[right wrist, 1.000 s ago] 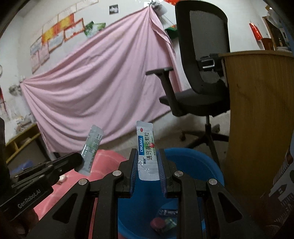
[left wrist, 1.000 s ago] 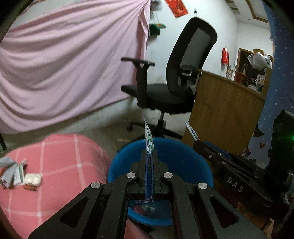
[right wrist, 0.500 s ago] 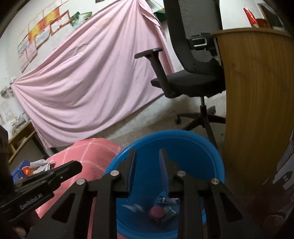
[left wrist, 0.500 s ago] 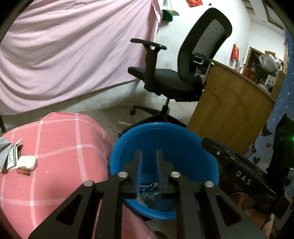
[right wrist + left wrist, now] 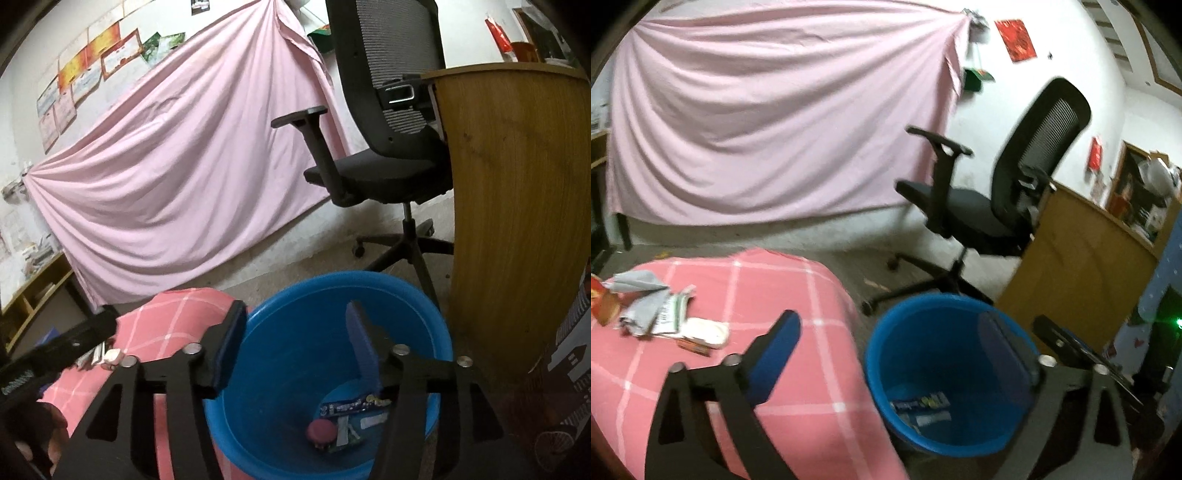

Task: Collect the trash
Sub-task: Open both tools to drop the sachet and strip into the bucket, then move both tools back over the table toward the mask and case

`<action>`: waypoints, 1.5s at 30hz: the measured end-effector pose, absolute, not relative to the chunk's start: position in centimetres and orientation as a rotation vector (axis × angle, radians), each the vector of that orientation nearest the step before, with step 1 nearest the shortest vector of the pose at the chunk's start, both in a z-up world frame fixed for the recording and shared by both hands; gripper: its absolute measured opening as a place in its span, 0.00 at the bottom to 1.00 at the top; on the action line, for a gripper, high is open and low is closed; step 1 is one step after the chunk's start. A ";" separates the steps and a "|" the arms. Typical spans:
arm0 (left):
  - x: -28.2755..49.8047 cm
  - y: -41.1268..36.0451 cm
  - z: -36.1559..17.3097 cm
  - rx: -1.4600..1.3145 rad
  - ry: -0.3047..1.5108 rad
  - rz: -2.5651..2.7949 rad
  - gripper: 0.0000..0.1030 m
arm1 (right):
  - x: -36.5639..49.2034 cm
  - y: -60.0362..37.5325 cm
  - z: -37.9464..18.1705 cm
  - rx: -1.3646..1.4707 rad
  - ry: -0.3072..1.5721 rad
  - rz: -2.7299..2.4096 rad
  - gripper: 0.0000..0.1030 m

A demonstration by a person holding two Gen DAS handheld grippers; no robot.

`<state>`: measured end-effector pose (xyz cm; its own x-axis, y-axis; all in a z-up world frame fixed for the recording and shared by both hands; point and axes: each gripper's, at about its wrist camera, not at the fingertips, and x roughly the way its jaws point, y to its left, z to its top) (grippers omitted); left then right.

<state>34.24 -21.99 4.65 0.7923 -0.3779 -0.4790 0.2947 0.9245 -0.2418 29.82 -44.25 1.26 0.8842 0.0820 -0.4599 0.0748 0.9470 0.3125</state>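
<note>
Both grippers, left [image 5: 890, 354] and right [image 5: 295, 343], have just opened, empty. Crumpled grey paper wrappers [image 5: 650, 306] on the pink checked cloth [image 5: 768, 288] look light, flimsy; pinch a raised fold.

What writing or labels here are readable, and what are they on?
None reads clearly.
Blue packet in the blue bin: print too small.
Wall pictures: too small.
Red wall paper: blurred.
Left gripper, jaws just opened wide, empty: white lettering on its side blurred, cut off.
</note>
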 end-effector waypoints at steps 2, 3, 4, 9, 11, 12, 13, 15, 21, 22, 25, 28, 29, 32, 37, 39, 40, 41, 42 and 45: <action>33.9 -21.4 4.8 -0.166 0.520 -0.335 0.97 | 29.7 -44.4 1.5 0.337 0.473 -0.004 0.73; 33.8 -21.1 4.9 -0.166 0.512 -0.325 0.97 | 29.7 -44.4 1.7 0.337 0.463 -0.006 0.75; 33.7 -21.0 4.9 -0.160 0.504 -0.313 0.97 | 29.6 -44.4 1.9 0.334 0.456 -0.006 0.76; 33.3 -20.3 5.1 -0.141 0.469 -0.276 0.97 | 29.1 -43.7 2.8 0.308 0.402 -0.012 0.96; 33.0 -19.8 5.2 -0.140 0.442 -0.265 0.97 | 28.9 -43.5 3.1 0.303 0.374 -0.007 1.00; 32.8 -19.6 5.3 -0.141 0.430 -0.261 0.97 | 28.7 -43.4 3.4 0.303 0.354 -0.001 1.00; 32.7 -19.3 5.5 -0.140 0.415 -0.256 0.97 | 28.6 -43.3 3.6 0.304 0.341 0.006 1.00; 32.5 -18.9 5.7 -0.137 0.396 -0.248 0.97 | 28.5 -43.0 4.0 0.304 0.320 0.014 1.00; 31.6 -16.6 6.3 -0.134 0.340 -0.215 0.98 | 27.9 -41.3 5.3 0.288 0.230 0.049 1.00; 31.4 -15.9 6.3 -0.136 0.331 -0.206 0.98 | 27.8 -41.1 5.5 0.285 0.220 0.053 1.00; 31.0 -14.3 6.2 -0.145 0.305 -0.186 0.98 | 27.7 -40.1 6.1 0.275 0.185 0.074 1.00; 30.4 -12.6 6.1 -0.142 0.276 -0.163 0.98 | 27.6 -39.1 6.7 0.280 0.154 0.095 1.00; 30.1 -11.9 6.1 -0.138 0.263 -0.155 0.98 | 27.7 -38.7 6.9 0.284 0.141 0.101 1.00; 29.5 -10.0 6.2 -0.134 0.228 -0.131 0.98 | 27.8 -37.3 7.4 0.291 0.104 0.119 1.00; 28.6 -6.5 6.1 -0.141 0.189 -0.092 0.98 | 28.1 -33.7 7.9 0.227 0.078 0.168 1.00; 28.3 -5.4 6.1 -0.147 0.180 -0.078 0.98 | 28.0 -32.4 8.0 0.198 0.066 0.188 1.00; 28.3 -4.7 6.0 -0.149 0.179 -0.074 0.98 | 28.0 -31.6 8.1 0.180 0.059 0.201 1.00; 28.3 -4.0 6.0 -0.151 0.180 -0.074 0.98 | 28.0 -31.2 8.1 0.171 0.054 0.209 1.00; 28.2 -3.3 6.0 -0.153 0.180 -0.073 0.98 | 28.0 -30.4 8.1 0.155 0.046 0.222 1.00; 27.8 -1.1 5.8 -0.160 0.168 -0.069 0.98 | 28.2 -27.9 7.9 0.109 0.048 0.251 1.00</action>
<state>27.79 -1.11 5.77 0.9835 -0.0820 -0.1612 0.0552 0.9849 -0.1643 28.20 -27.93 7.89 0.9676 0.2501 -0.0343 -0.2449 0.9629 0.1137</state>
